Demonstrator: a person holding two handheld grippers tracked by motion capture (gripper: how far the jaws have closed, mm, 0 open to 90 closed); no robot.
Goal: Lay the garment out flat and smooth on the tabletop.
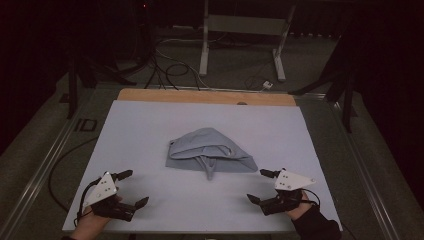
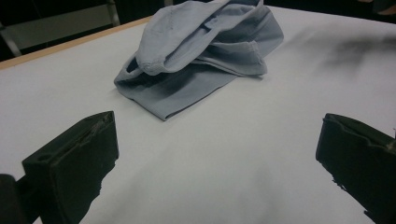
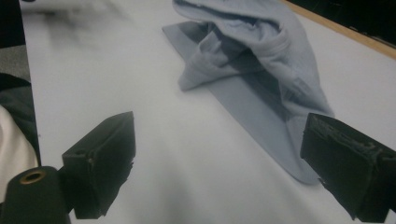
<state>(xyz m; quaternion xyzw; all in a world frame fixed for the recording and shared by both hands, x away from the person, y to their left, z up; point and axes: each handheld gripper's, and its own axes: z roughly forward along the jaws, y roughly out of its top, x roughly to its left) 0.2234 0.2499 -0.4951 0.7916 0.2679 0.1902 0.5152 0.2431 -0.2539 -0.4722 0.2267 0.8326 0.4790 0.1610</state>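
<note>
Light blue garment (image 1: 210, 151) lying crumpled at centre of desk (image 1: 140, 130), on white cover sheet, well apart from both tools. Looks like a small shirt or shorts; exact type not clear. Loosely bunched, upper layers folded over a flat lower panel, narrow strip trailing toward near edge.

Handling, by judgement: thin woven cloth, v. light, fully limp, no stiffness. Not fragile, not slippery against the pads. Likely to sag and unfold when lifted, so single-point lift prob. leaves it dangling; two-point hold better for spreading.

Grip points, by judgement: flat lower hem at left corner (image 2: 159, 112) accessible to left tool (image 1: 129, 188); flat edge nearest right tool (image 1: 262, 185) seen in right gripper view (image 3: 280, 154). Pinch one layer at edge, avoid bunched middle where several layers stack.

Tool state: left tool jaws wide apart, nothing between, resting low at near-left of desk. Right tool jaws likewise wide apart, nothing held, near-right of desk, garment edge just beyond its far jaw.

Containers: none seen on desk. Beyond far edge, floor w/ cables (image 1: 170, 65) and a metal frame (image 1: 240, 30).
</note>
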